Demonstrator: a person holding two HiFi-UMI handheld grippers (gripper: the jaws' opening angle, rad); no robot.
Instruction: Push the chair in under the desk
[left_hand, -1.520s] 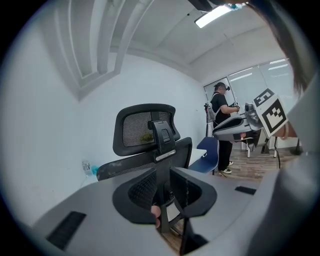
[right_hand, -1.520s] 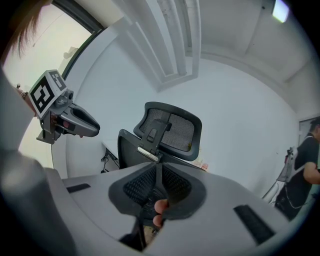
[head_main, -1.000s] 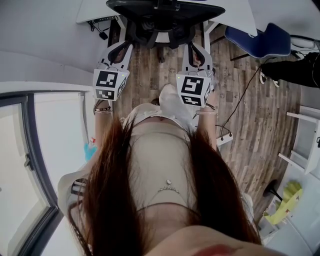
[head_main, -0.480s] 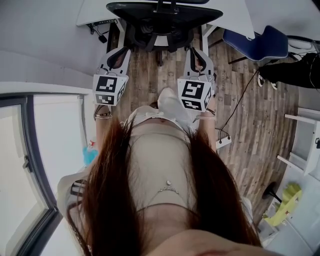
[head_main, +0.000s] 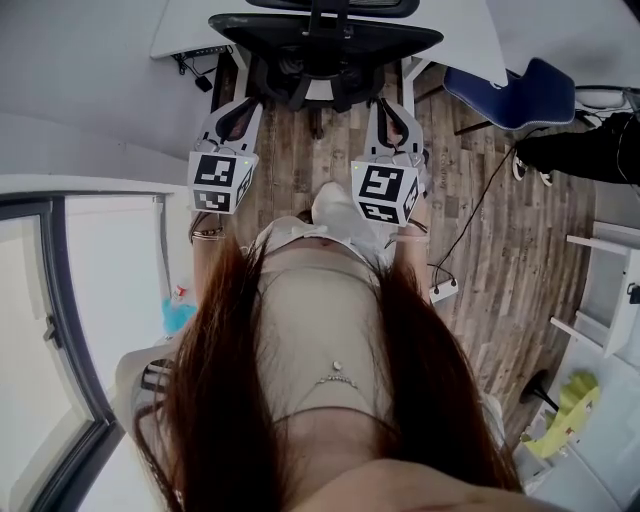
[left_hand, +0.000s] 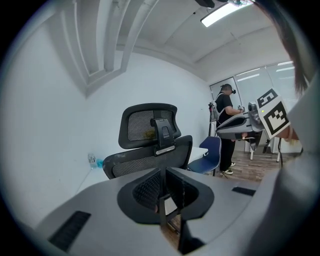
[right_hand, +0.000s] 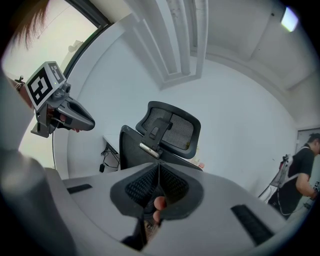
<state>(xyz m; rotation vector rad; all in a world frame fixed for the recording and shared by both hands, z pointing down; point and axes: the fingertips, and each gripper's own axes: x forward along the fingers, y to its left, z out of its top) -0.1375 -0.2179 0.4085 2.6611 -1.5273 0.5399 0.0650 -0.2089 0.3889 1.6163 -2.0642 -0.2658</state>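
Office, white desk (head_main: 465, 25), black mesh swivel chair (head_main: 325, 35), blue visitor chair (head_main: 520, 90), wood-plank floor (head_main: 500, 250)

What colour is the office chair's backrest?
The chair backrest is black mesh, clearest in the left gripper view.

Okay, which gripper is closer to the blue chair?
Right. The right gripper sits left of the blue chair in the head view; the left gripper is farther left, at the black chair's other side.

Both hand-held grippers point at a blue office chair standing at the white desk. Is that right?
No. The office chair that the left hand-held gripper and right hand-held gripper point at is black, not blue, as the head view shows. It does stand at the white desk.
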